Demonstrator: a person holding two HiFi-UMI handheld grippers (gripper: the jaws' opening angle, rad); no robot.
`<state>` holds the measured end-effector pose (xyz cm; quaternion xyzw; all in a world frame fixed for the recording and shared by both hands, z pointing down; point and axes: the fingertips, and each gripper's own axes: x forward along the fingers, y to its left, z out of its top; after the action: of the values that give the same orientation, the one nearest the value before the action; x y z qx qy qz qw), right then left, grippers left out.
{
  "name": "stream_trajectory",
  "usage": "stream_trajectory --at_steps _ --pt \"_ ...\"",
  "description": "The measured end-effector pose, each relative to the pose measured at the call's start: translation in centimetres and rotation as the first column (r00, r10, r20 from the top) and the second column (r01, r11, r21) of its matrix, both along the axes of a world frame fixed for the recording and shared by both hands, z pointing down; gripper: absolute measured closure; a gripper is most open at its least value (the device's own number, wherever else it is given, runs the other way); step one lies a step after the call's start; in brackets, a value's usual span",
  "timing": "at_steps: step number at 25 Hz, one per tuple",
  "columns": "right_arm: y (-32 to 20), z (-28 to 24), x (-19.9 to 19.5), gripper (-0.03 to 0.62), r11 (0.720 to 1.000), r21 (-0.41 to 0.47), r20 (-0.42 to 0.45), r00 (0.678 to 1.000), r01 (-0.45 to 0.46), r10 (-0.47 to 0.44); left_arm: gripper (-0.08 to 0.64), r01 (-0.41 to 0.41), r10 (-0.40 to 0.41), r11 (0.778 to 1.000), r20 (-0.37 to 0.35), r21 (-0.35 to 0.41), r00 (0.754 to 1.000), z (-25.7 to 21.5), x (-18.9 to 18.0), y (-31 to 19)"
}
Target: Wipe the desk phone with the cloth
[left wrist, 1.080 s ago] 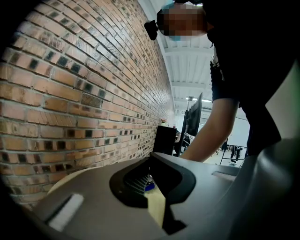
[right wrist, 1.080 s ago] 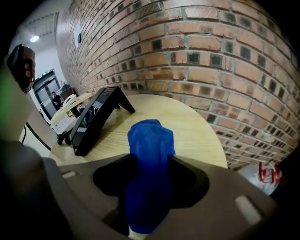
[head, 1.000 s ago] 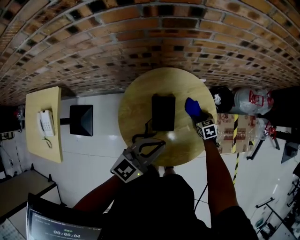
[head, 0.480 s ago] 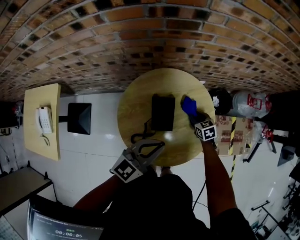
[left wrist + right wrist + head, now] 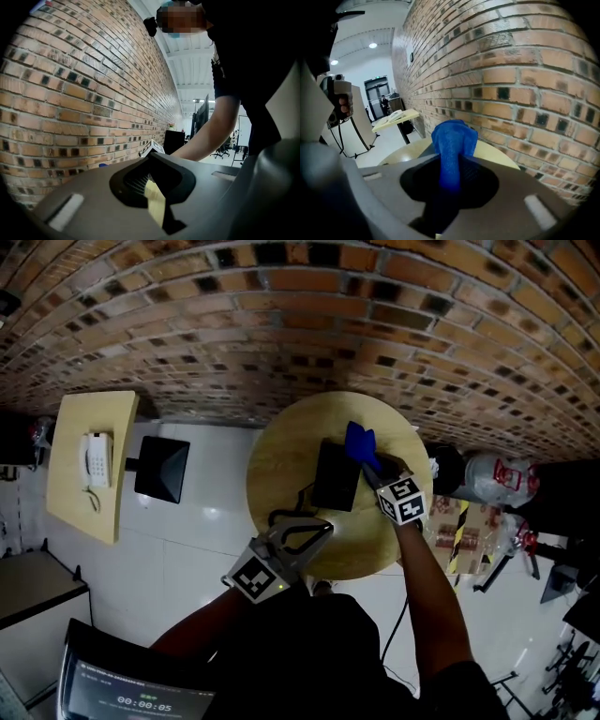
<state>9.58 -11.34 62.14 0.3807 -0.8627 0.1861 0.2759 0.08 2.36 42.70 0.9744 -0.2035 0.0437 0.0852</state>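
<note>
A black desk phone [image 5: 334,479] lies in the middle of the round wooden table [image 5: 281,451], and a black cord [image 5: 284,515] trails from it toward me. My right gripper [image 5: 373,468] is shut on a blue cloth [image 5: 359,443], bunched and sticking out past the jaws over the phone's far right corner. In the right gripper view the blue cloth [image 5: 452,140] rises from between the jaws of the right gripper [image 5: 450,180]. My left gripper [image 5: 322,526] hovers at the table's near edge, shut and holding nothing; in its own view the left gripper [image 5: 151,176] shows its jaws meeting.
A brick wall [image 5: 281,324] runs behind the table. To the left stand a small yellow side table [image 5: 80,512] with a white phone [image 5: 95,461] and a black box [image 5: 161,470]. Bags and cardboard boxes [image 5: 469,512] crowd the floor at right.
The right gripper has carried the blue cloth left, from beside the phone's right edge to over its far right corner. The left gripper has stayed by the near edge.
</note>
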Motion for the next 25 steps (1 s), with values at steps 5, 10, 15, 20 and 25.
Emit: stream_trajectory --at_steps 5,10,15,20,25 --pt "-0.1 2.4 -3.3 0.5 0.995 -0.035 -0.067 0.993 0.095 -0.097 0.569 0.048 -0.048 0.999 -0.01 -0.01 0.999 0.1 -2.0 0.4" --pt "3.2 6.0 -4.6 0.501 0.982 -0.087 -0.126 0.976 0.17 -0.18 0.569 0.073 -0.073 0.997 -0.003 -0.017 0.997 0.6 -3.2 0.7" --pt "7.2 7.1 -5.2 0.5 0.974 -0.144 -0.103 0.976 0.175 -0.191 0.568 0.077 -0.078 0.997 -0.025 -0.03 0.997 0.6 -3.3 0.7" --pt "11.5 8.8 -5.7 0.5 0.96 -0.208 -0.081 0.975 0.187 -0.208 0.569 0.045 -0.045 0.999 -0.003 -0.019 0.999 0.9 -2.7 1.1" --pt "14.7 9.9 -6.5 0.5 0.938 -0.26 -0.074 0.964 0.23 -0.257 0.569 0.02 -0.02 1.0 0.006 -0.015 1.0 1.2 -2.2 1.6"
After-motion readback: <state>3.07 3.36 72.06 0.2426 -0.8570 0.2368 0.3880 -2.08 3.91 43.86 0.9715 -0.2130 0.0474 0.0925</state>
